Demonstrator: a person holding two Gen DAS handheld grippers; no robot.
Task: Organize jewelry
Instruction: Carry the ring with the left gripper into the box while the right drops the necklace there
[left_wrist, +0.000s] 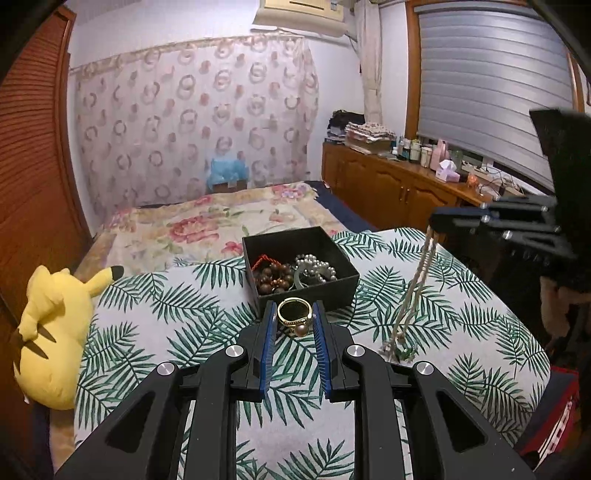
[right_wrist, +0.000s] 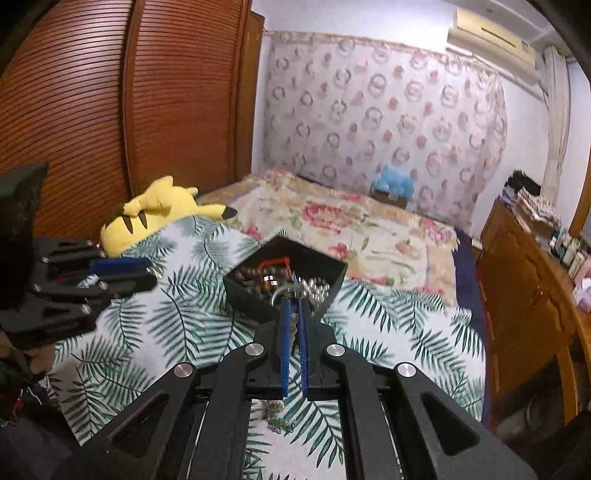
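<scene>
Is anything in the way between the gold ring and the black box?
Nothing visible blocks it. The gold ring sits between the left gripper's open fingers, right in front of the black box, whose top is open. The necklace hanging from the right gripper is off to the side.

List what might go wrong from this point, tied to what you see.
1. The necklace hangs from the shut right gripper, its pendant end on the leaf-print cloth. Carried to the black box, it may snag the rim.
2. The gold ring sits between the left gripper's jaws, open. It may slip as they close.
</scene>
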